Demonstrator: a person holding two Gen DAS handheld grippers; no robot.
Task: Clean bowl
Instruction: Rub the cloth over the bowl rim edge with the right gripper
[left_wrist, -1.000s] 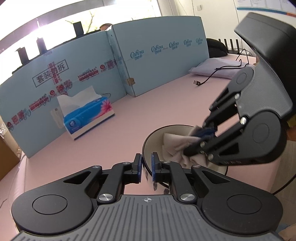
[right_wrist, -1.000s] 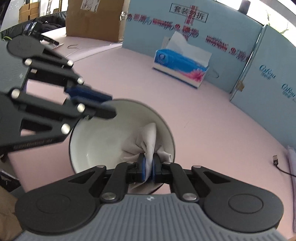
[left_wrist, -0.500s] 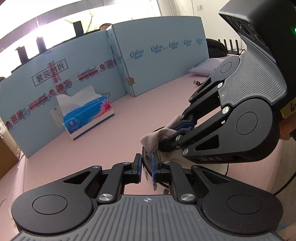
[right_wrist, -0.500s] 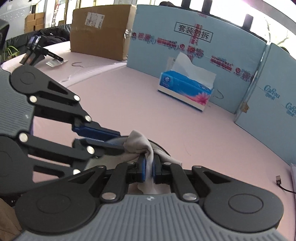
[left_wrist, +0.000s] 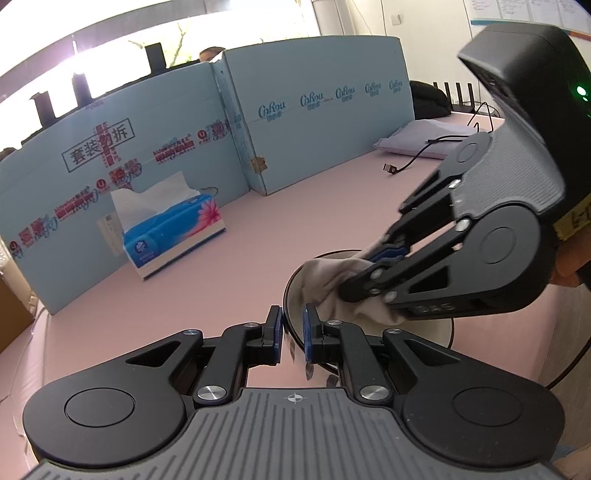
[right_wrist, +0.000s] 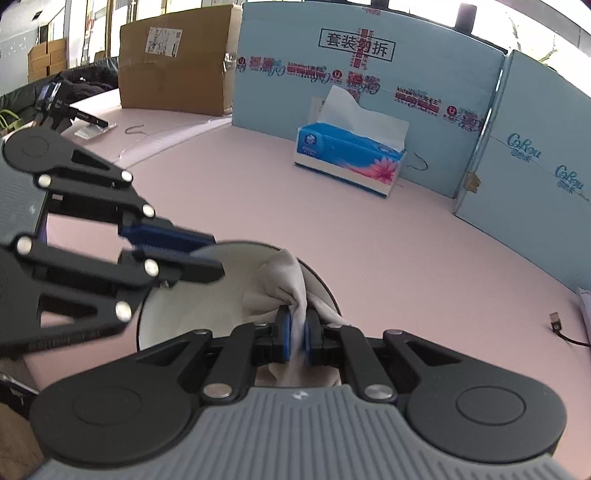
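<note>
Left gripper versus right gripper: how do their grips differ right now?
The left gripper pinches the bowl by its dark rim, steadying it; the right gripper is clamped on the beige cloth, not the bowl. The left gripper stays at the rim's edge, while the right gripper reaches over the bowl with the cloth bunched at the rim. Both are shut, with blue pads.
</note>
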